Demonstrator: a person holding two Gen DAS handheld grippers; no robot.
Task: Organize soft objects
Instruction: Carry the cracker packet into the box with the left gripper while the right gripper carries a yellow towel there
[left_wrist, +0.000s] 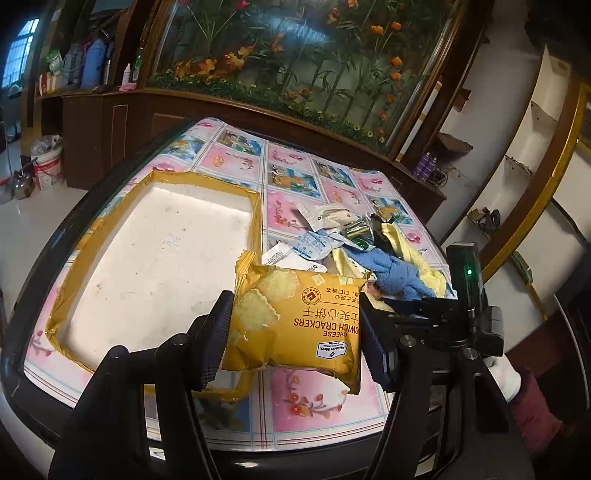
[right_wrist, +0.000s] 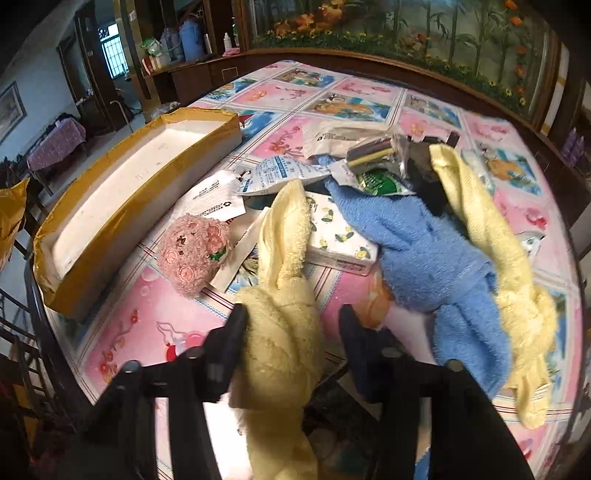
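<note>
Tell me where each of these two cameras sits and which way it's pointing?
Left wrist: rides on the left gripper, looking down past its fingers, which clamp a cracker packet, toward the tray.
Right wrist: rides on the right gripper, looking down at a yellow towel between its fingers.
Shared: tray, blue towel, flowered tablecloth.

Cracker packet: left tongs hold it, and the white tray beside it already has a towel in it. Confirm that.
Not quite. The left tongs do hold the cracker packet, but the left wrist view shows the white tray with nothing in it; the blue towel lies on the table.
</note>
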